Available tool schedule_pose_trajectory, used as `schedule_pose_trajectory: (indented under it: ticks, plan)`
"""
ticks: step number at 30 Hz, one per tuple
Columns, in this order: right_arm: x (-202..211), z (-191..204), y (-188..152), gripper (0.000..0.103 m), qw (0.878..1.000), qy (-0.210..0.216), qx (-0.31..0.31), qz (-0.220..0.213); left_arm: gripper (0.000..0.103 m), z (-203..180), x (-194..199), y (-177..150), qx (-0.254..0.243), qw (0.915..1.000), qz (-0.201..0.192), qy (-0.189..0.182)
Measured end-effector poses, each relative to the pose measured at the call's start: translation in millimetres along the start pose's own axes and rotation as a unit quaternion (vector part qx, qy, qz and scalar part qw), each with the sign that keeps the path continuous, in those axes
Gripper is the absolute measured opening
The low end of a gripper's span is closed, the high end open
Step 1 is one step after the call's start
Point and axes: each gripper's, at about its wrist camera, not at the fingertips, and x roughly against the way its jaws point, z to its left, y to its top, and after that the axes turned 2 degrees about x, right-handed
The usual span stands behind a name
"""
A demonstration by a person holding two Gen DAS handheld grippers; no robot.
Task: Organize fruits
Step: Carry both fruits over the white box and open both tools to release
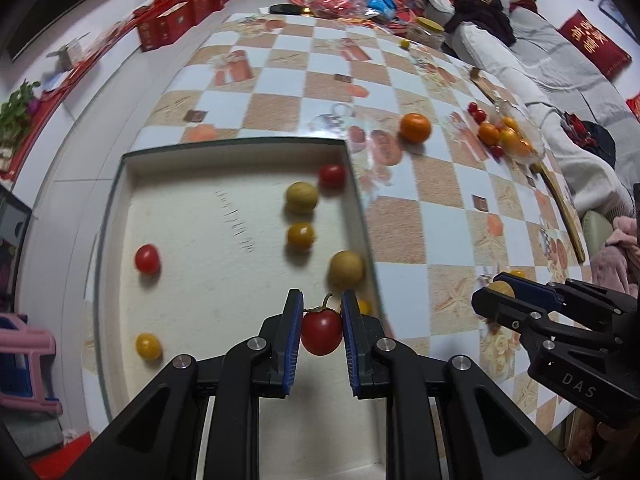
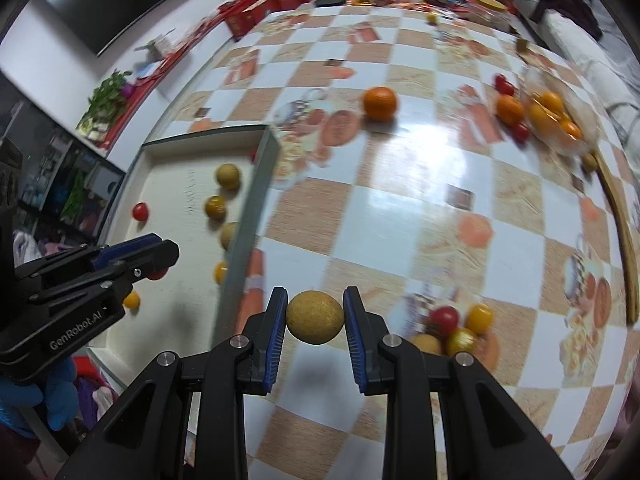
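Your table (image 1: 420, 216) wears a checked cloth, with clutter piled at its 12 o'clock end. The white tray (image 1: 192, 216) sits at 9 o'clock of the cloth in the left wrist view and holds loose fruit: two tan balls, one (image 1: 301, 197) near the right wall at 1 o'clock and another (image 1: 346, 269) against that wall lower down, a yellow-brown fruit (image 1: 300, 235) between them, a red tomato (image 1: 332, 176) at the far right corner, another red one (image 1: 147, 258) at 9 o'clock, and a yellow tomato (image 1: 148, 345) at 7 o'clock. An orange (image 1: 415, 127) lies alone on the cloth at 1 o'clock of the tray. A fruit heap (image 1: 502, 134) lies at 2 o'clock near the table edge. Your left gripper (image 1: 322, 326) is over the tray's near end, fingers narrow and pinching a stemmed tomato (image 1: 321, 330). Your right gripper (image 2: 315, 318) is over the cloth just right of the tray wall, fingers narrow, clamping a tan ball (image 2: 315, 317). A small cluster (image 2: 456, 330) of red and yellow tomatoes lies at 3 o'clock of it
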Motion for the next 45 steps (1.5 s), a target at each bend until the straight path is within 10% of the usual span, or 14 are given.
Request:
schedule_pose_trajectory:
  ticks: [21, 45]
  plan:
    - [-21, 75, 23, 0.031, 0.996, 0.04, 0.079, 0.029, 0.021, 66, 0, -39, 0.065, 0.9975, 0.018, 0.02]
    - [-62, 97, 11, 0.031, 0.991, 0.034, 0.116, 0.063, 0.021, 81, -47, 49, 0.029, 0.9977, -0.012, 0.06]
